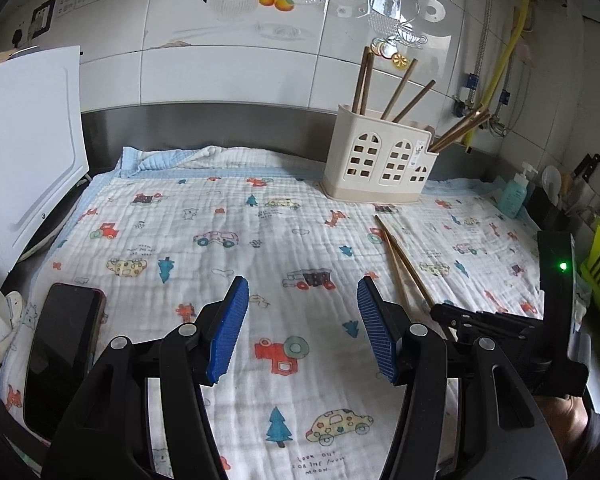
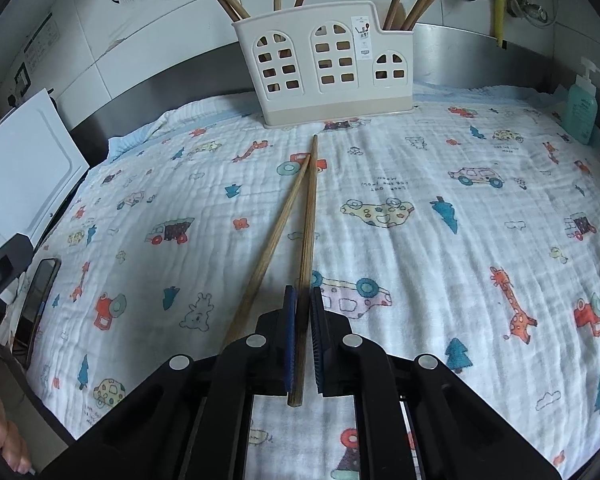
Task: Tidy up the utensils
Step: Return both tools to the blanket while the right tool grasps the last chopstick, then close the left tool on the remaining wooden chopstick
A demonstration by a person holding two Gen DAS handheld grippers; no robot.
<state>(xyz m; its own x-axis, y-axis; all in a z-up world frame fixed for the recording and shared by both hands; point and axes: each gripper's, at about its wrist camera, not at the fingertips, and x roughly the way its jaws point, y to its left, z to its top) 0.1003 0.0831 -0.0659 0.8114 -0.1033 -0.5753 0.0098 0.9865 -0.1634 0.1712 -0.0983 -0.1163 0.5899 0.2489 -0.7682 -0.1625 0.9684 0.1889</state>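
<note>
In front of the holder (image 2: 326,66), the right gripper (image 2: 303,332) clamps one chopstick (image 2: 309,216) (its twin (image 2: 272,236) alongside), the left gripper (image 1: 302,330) gaping, empty

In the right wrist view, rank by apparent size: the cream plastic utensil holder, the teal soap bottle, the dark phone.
1. Cream plastic utensil holder
2. Teal soap bottle and dark phone: look alike, both partly cut off, unranked.

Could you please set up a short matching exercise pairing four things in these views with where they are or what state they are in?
Things:
1. right gripper
2. left gripper
3. smartphone
4. utensil holder

States:
A. lying dark-screened at the cloth's left edge
B. jaws apart, nothing between them
C. standing at the back, chopsticks sticking out
D. shut on one chopstick

Pairs: 1-D, 2-B, 3-A, 4-C
</note>
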